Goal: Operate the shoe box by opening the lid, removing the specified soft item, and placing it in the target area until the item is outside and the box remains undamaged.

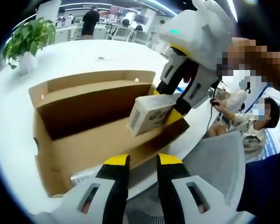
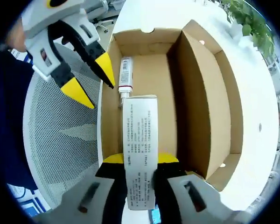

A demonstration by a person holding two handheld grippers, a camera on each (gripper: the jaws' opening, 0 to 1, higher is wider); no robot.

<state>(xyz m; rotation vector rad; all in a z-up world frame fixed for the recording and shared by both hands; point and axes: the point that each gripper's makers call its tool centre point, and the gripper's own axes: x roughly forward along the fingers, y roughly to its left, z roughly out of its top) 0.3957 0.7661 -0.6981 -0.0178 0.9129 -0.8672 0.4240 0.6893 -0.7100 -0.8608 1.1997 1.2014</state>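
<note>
Left gripper view: the left gripper (image 1: 142, 161) hangs empty with jaws parted at bottom centre, the open shoe box (image 1: 84, 121) beyond; the right gripper (image 1: 175, 105) clamps a small white carton (image 1: 149, 114) at centre

Right gripper view: carton's long axis runs along the jaws, above the box floor; a white tube (image 2: 124, 74) lies inside, upper centre

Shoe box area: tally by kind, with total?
Open cardboard shoe box: 1
Small white carton held in the right tongs: 1
White tube lying inside the box: 1
Potted plant: 1
Total: 4
</note>
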